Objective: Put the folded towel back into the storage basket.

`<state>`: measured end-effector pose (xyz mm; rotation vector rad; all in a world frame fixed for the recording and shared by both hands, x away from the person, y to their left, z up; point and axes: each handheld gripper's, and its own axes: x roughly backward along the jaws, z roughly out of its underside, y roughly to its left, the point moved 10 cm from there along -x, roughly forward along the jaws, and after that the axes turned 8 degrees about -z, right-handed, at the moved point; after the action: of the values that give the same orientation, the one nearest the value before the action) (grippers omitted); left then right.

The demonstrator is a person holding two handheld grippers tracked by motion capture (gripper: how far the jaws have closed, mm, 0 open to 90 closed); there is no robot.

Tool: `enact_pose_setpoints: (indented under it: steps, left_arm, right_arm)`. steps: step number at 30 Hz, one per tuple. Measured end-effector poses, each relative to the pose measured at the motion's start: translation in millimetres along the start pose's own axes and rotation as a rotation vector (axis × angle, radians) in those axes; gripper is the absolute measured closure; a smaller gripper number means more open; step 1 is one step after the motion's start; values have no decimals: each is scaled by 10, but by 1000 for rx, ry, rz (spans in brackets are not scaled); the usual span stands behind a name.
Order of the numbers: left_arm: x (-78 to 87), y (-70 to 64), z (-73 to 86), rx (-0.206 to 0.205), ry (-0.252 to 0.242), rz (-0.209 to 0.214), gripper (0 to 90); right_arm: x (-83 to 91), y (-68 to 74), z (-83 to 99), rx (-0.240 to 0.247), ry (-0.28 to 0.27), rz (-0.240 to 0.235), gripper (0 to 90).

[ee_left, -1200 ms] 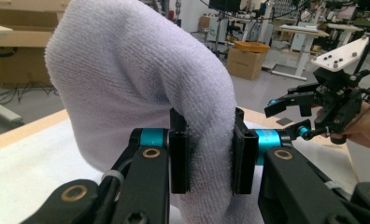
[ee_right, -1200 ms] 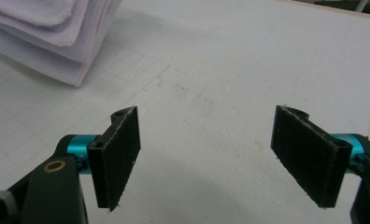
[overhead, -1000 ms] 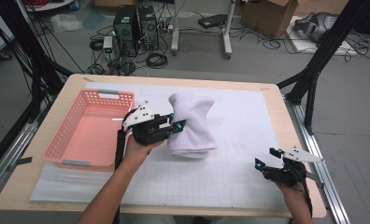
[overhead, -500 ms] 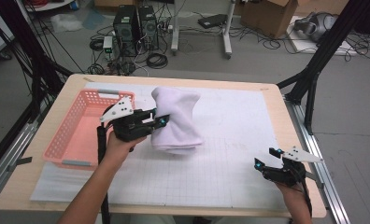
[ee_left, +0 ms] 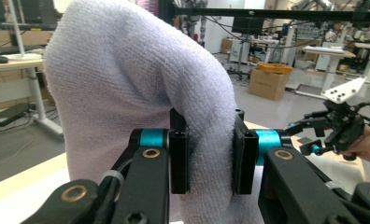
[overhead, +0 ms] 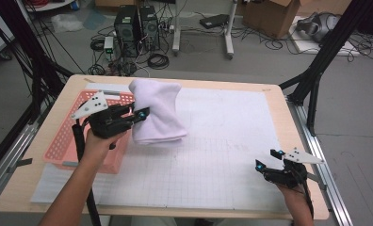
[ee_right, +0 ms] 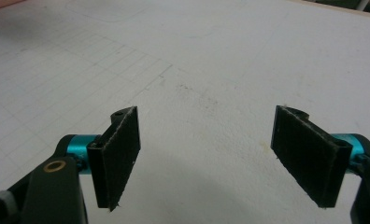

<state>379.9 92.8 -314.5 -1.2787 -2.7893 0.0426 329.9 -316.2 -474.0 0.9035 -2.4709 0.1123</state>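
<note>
A folded white towel [overhead: 155, 111] hangs in the air just right of the pink basket [overhead: 67, 136]. My left gripper [overhead: 140, 114] is shut on its left side; in the left gripper view the black pads [ee_left: 179, 161] pinch a thick fold of the towel [ee_left: 127, 88]. My right gripper [overhead: 268, 159] rests low near the table's front right corner, open, with nothing between its pads [ee_right: 122, 151] above the white gridded mat [ee_right: 211, 74]. The right gripper [ee_left: 335, 126] also appears far off in the left gripper view.
The white gridded mat [overhead: 222, 136] covers most of the wooden table [overhead: 288, 122]. The pink basket stands at the left side of the table, its inside partly hidden by my left hand. Black frame posts [overhead: 316, 70] stand beside the table's right edge.
My left gripper has carried the towel leftward and lifted it, from the mat's middle to the basket's right edge. The right gripper has stayed put.
</note>
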Motion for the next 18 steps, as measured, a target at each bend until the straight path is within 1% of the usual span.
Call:
enact_pose_setpoints:
  steps: [3,8,13,18]
  left_arm:
    - [83,80,-29,-3,-1,-17,736]
    - [229,204,-98,4,-11,-38,736]
    - [358,296,-195,4,-27,-50,736]
    - [471,406,-269,6,-29,-63,736]
  right_arm:
    - [6,-5,-9,1,-5,0,228]
    - [10,-17,-7,-3,-6,1,228]
    - [10,-12,-6,-8,-3,2,228]
    - [4,-15,-8,-3,-4,5,228]
